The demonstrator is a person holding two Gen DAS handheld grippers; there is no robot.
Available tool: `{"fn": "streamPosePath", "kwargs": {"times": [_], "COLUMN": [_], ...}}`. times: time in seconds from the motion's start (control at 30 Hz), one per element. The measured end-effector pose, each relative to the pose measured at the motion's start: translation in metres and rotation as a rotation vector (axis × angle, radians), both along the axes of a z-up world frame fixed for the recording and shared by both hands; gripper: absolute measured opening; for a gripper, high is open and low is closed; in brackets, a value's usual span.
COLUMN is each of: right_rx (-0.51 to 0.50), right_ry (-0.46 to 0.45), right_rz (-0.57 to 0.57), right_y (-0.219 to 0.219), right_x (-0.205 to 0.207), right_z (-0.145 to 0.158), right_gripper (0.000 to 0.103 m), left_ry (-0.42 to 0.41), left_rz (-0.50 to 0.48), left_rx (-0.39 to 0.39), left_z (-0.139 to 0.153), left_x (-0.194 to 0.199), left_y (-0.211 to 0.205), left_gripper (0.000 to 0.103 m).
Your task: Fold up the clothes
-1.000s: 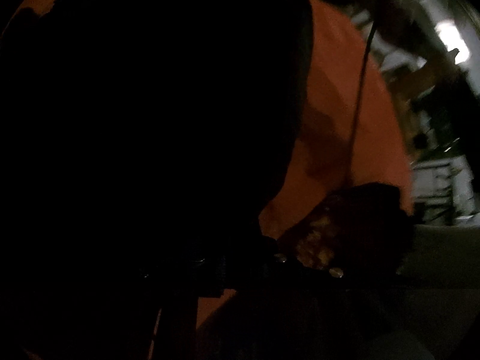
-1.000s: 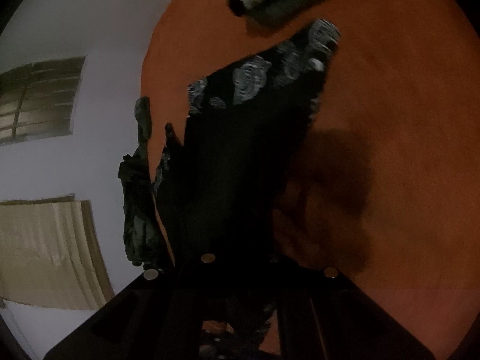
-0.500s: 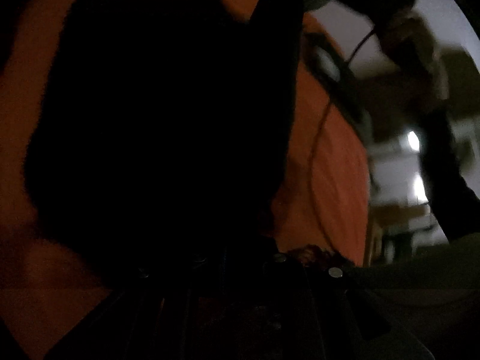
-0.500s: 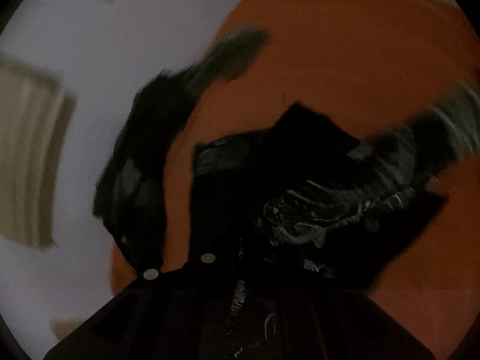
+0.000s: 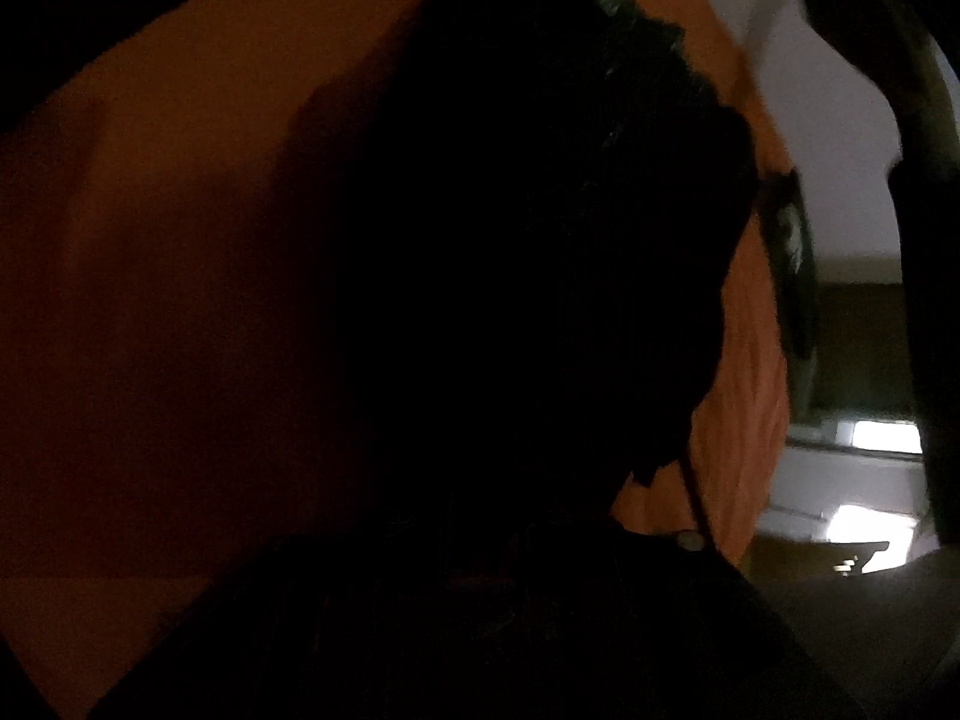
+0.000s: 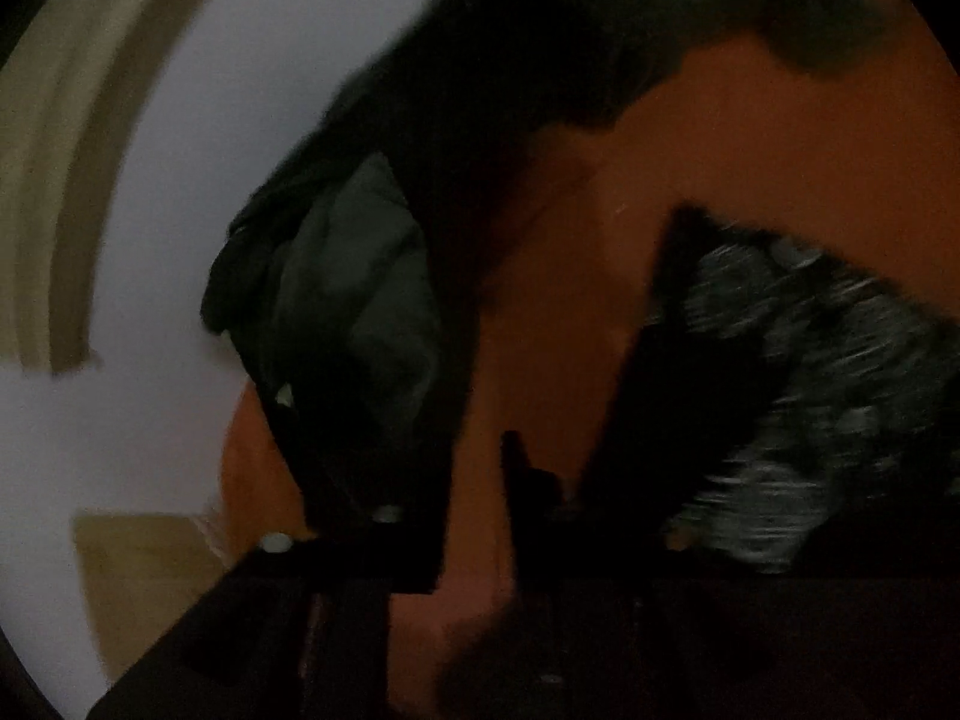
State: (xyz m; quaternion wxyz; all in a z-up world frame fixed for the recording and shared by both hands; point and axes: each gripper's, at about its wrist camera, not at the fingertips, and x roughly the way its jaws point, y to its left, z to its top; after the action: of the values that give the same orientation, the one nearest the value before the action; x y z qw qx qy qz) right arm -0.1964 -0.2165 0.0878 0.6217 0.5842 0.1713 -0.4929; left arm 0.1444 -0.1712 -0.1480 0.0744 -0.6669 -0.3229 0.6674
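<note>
Our right gripper (image 6: pixel 480 516) is opening with nothing visibly between its fingers beside the patterned garment (image 6: pixel 798 420) on the orange surface (image 6: pixel 720 150), seemingly releasing a fold, while our left gripper, also opening, is lost in darkness.

Dark garment (image 6: pixel 798 396) with pale swirling print, crumpled on the orange surface (image 6: pixel 750 150)

The left tool (image 5: pixel 480 588) is lost in the dark, so its fingers cannot be made out. A big black cloth (image 5: pixel 510 240) right in front of it hides most of the orange sheet (image 5: pixel 180 180). By the right tool (image 6: pixel 480 516), the patterned cloth (image 6: pixel 810 420) is smeared and its print unreadable.
</note>
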Motion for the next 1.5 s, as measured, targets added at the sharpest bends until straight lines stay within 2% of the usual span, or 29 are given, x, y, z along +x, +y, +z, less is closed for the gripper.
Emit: {"fn": "streamPosePath", "kwargs": {"times": [0.03,0.07,0.17,0.23,0.27,0.3,0.37,0.47,0.53,0.63,0.73,0.77,0.8,0.83,0.87,0.93,1.03,1.1,1.13,1.2,1.27,1.37,1.43,1.5], "right_rx": [-0.015,-0.029,-0.042,-0.009,0.002,0.012,0.013,-0.011,-0.011,-0.003,0.011,0.014,0.017,0.017,0.017,0.019,0.015,0.016,0.017,0.013,0.004,-0.003,0.007,0.02], "right_ry": [0.042,0.085,0.205,0.222,0.192,0.158,0.097,0.034,0.008,-0.015,-0.033,-0.033,-0.034,-0.031,-0.028,-0.031,-0.068,-0.076,-0.075,-0.084,-0.104,-0.13,-0.141,-0.154], "right_rz": [-0.013,-0.028,-0.08,-0.168,-0.223,-0.278,-0.382,-0.51,-0.557,-0.601,-0.608,-0.607,-0.607,-0.609,-0.612,-0.632,-0.643,-0.636,-0.632,-0.63,-0.632,-0.629,-0.624,-0.623], "right_y": [0.017,0.033,0.086,0.121,0.142,0.163,0.199,0.247,0.263,0.277,0.287,0.291,0.295,0.296,0.298,0.303,0.305,0.301,0.299,0.294,0.29,0.289,0.29,0.292], "right_x": [-0.015,-0.03,-0.082,-0.124,-0.144,-0.164,-0.192,-0.217,-0.223,-0.223,-0.22,-0.218,-0.216,-0.212,-0.207,-0.204,-0.202,-0.2,-0.2,-0.2,-0.2,-0.199,-0.197,-0.196], "right_z": [0.001,0.002,0.0,-0.013,-0.019,-0.025,-0.031,-0.037,-0.041,-0.046,-0.048,-0.048,-0.047,-0.048,-0.049,-0.049,-0.052,-0.053,-0.053,-0.053,-0.054,-0.056,-0.06,-0.066], "right_gripper": [0.053,0.072,0.074,0.074,0.074,0.074,0.074,0.074,0.074,0.074,0.074,0.074,0.074,0.074,0.074,0.074,0.074,0.074,0.074,0.074,0.074,0.074,0.074,0.074], "left_ry": [-0.005,-0.004,0.083,0.129,0.142,0.163,0.198,0.209,0.195,0.118,0.098,0.122,0.185,0.256,0.294,0.354,0.321,0.22,0.177,0.133,0.127,0.115,0.118,0.137], "left_rz": [-0.006,-0.009,0.013,0.004,-0.006,-0.037,-0.095,-0.124,-0.151,-0.142,-0.137,-0.134,-0.126,-0.118,-0.13,-0.164,-0.175,-0.17,-0.166,-0.143,-0.113,-0.072,-0.074,-0.123], "left_rx": [-0.001,-0.002,-0.003,-0.029,-0.055,-0.085,-0.09,-0.084,-0.116,-0.155,-0.176,-0.186,-0.211,-0.24,-0.26,-0.297,-0.186,-0.09,-0.073,-0.103,-0.112,-0.061,-0.065,-0.108], "left_z": [0.006,0.014,0.054,0.077,0.082,0.087,0.087,0.065,0.041,-0.003,-0.019,-0.018,-0.01,-0.001,0.007,0.021,0.024,0.013,0.01,0.001,-0.002,-0.001,0.002,0.005], "left_x": [-0.002,-0.005,-0.036,-0.08,-0.1,-0.134,-0.188,-0.27,-0.321,-0.365,-0.381,-0.382,-0.38,-0.377,-0.374,-0.368,-0.369,-0.374,-0.376,-0.379,-0.382,-0.381,-0.382,-0.385], "left_y": [-0.006,-0.012,-0.048,-0.069,-0.075,-0.077,-0.069,-0.062,-0.042,-0.033,-0.03,-0.029,-0.027,-0.024,-0.02,-0.009,-0.005,-0.006,-0.009,-0.015,-0.02,-0.031,-0.034,-0.03], "left_gripper": [0.028,0.028,0.03,0.043,0.054,0.057,0.057,0.057,0.057,0.057,0.057,0.056,0.048,0.032,0.003,0.003,0.004,0.005,0.005,0.009,0.009,0.01,0.013,0.014]}}
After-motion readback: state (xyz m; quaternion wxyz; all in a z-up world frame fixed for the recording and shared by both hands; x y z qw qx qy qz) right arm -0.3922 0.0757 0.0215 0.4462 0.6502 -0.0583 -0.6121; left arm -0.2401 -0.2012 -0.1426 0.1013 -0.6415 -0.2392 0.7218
